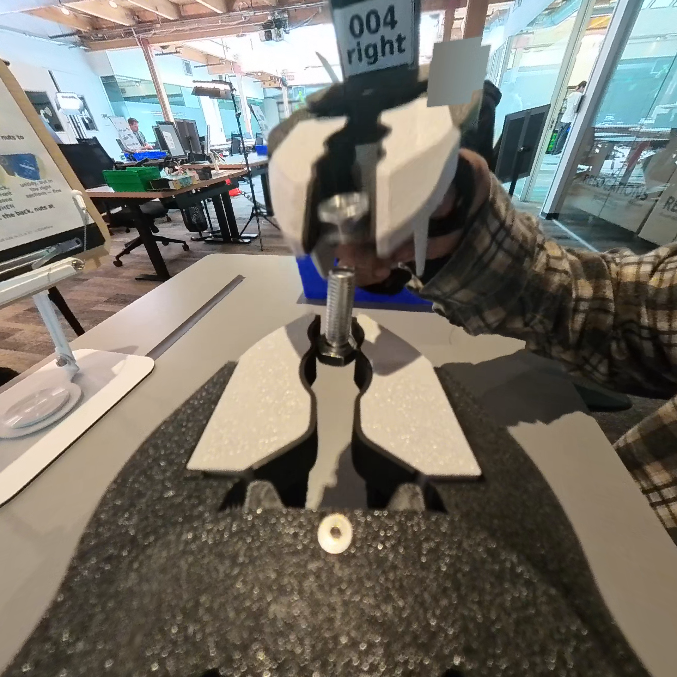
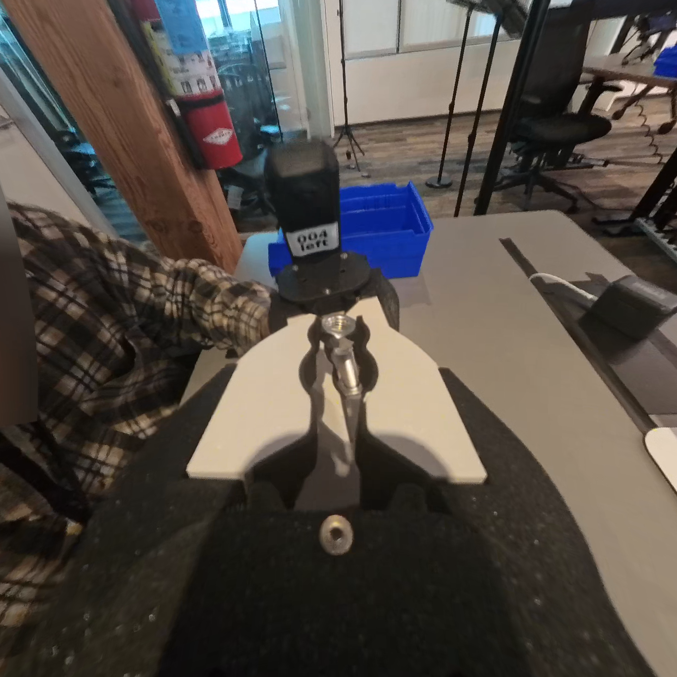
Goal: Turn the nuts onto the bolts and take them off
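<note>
Pinching upright bolt (image 1: 337, 311), left gripper (image 1: 335, 351), right gripper (image 2: 339, 328) clamping nut (image 2: 337, 325) just above it.

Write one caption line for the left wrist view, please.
Left gripper holds a bolt upright by its head while the right gripper brings a nut above it.

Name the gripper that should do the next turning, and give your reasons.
Right, probably. The right gripper holds the nut just above the bolt's threaded tip. The left gripper is shut on the bolt's head, holding it upright, so it should simply brace it.
</note>
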`<state>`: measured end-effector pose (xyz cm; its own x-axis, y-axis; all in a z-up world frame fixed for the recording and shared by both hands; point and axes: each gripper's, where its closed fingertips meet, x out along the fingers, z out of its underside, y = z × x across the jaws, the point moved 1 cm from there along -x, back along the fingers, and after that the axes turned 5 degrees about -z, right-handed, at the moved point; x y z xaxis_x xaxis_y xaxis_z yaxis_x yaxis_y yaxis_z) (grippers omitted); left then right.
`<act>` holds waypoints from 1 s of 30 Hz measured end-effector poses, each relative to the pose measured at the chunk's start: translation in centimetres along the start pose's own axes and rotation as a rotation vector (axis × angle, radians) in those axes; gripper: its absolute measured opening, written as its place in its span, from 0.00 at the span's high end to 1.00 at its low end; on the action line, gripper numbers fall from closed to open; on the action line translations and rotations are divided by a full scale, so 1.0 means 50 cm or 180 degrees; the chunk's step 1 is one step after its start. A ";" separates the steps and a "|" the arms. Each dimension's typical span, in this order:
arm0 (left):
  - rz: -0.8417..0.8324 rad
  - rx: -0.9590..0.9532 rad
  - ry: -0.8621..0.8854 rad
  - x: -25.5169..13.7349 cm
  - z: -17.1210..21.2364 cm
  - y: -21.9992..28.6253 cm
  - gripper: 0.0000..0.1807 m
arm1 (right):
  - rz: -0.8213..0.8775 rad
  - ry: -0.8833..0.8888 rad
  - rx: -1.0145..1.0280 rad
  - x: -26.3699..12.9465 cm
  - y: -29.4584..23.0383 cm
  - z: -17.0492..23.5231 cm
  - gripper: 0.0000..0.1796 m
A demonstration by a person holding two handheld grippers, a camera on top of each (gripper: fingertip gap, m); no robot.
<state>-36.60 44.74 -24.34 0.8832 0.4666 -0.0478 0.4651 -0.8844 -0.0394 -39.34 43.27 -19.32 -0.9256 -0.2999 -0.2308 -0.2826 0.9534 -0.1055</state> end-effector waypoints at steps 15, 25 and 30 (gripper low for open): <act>0.0097 -0.0052 0.0008 0.004 0.002 0.008 0.92 | 0.2923 -0.0254 0.0324 -0.662 -0.087 0.066 0.90; 0.0216 -0.0064 -0.0060 0.019 0.014 0.031 0.92 | 0.3537 -0.0828 0.1852 -0.836 -0.168 0.464 0.90; 0.0229 -0.0044 -0.0091 0.018 0.018 0.035 0.92 | 0.3427 -0.0979 0.2254 -0.829 -0.169 0.578 0.89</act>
<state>-35.03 43.61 -25.37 0.9123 0.4019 -0.0785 0.4015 -0.9156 -0.0212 8.72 46.70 -36.82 -0.4824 0.5061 -0.7149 0.8306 0.5235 -0.1899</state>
